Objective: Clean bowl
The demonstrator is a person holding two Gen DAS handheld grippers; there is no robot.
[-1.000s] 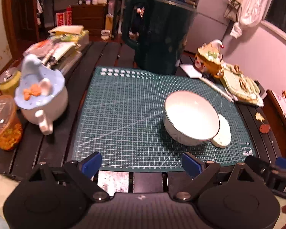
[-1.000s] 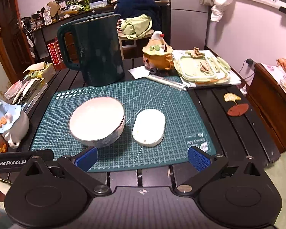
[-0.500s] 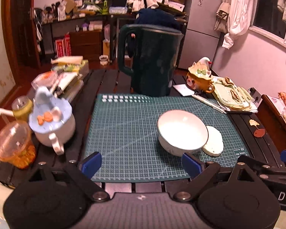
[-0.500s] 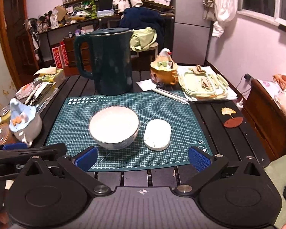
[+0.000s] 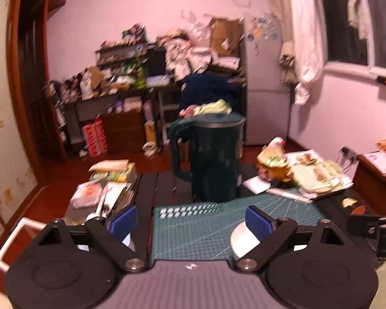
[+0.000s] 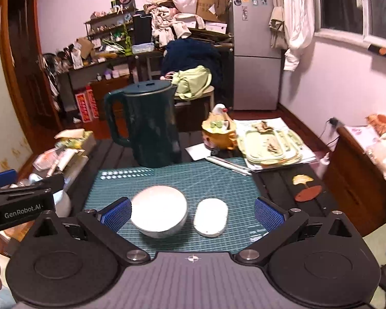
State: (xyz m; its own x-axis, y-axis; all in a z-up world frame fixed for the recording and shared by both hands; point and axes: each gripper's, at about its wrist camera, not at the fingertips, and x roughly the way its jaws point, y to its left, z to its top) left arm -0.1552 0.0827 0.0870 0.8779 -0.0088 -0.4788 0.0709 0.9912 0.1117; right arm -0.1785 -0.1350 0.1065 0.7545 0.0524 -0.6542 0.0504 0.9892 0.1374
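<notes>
Dark slatted table (image 6: 283,188), green cutting mat (image 6: 193,180) on it. Dark green kettle (image 6: 146,126) at mat's far edge. White bowl (image 6: 159,211) on mat's near half, upright; white oval sponge (image 6: 211,216) just beside it, not touching. Bowl looks ceramic: stiff, glossy, likely slippery, breakable; pinch rim wall, steady it. Sponge soft, light; grab across short width. Right gripper (image 6: 193,212) fingers spread wide, holding nothing. Left gripper (image 5: 191,221) likewise spread, empty, bowl half hidden behind its right finger.
</notes>
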